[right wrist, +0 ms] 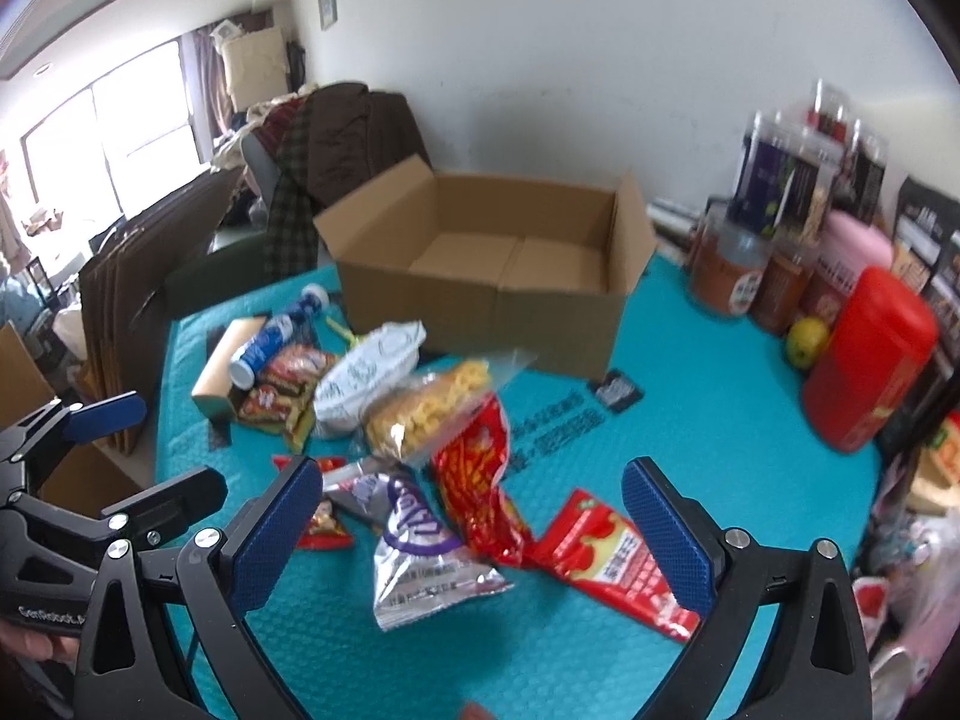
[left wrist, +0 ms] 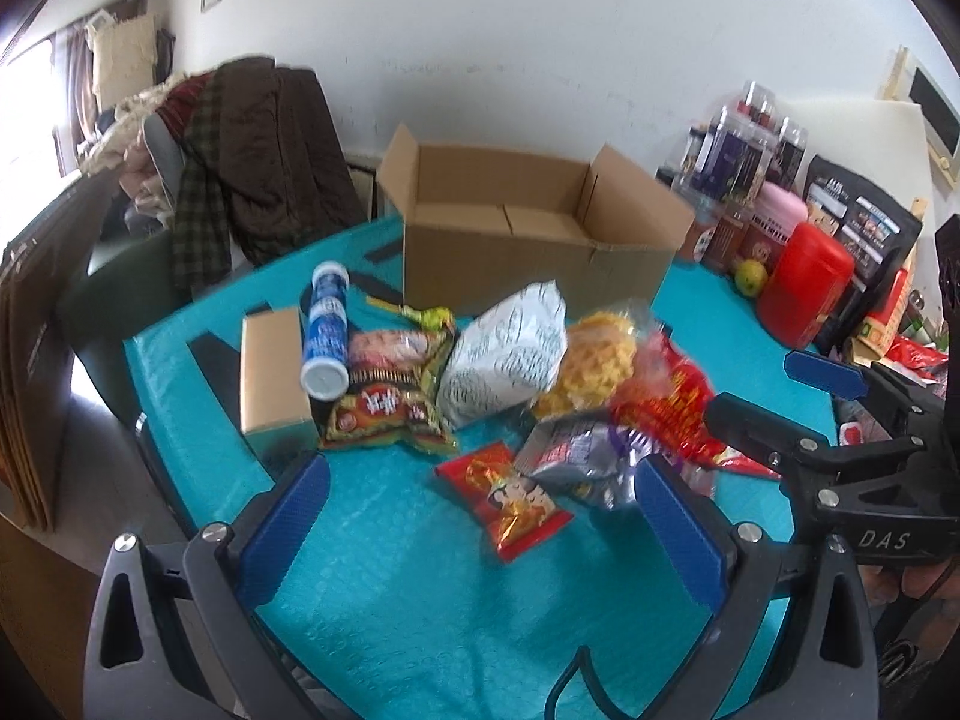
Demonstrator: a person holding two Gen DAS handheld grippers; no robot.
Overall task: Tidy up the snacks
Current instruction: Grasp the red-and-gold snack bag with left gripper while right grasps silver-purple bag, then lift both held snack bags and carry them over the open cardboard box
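Left wrist view: teal bubble-textured table cover (left wrist: 390, 540) before a white wall; coats draped over a chair (left wrist: 252, 150). An open corrugated cardboard box (left wrist: 528, 240) stands at the far side. The snack pile (left wrist: 480, 378) lies near it, crinkled foil and plastic packets, with a blue-white cylindrical tube (left wrist: 327, 330). The left gripper (left wrist: 480, 528) is spread wide, holding nothing.

Right wrist view: a glossy red canister (right wrist: 864, 360) and jars stand at the right. The right gripper (right wrist: 474, 540) gapes wide, unloaded, above a silver-purple packet (right wrist: 420, 564).

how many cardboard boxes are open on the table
1: the cardboard box stands open at the back of the teal table, behind the snack pile. A small gold box lies closed, left.
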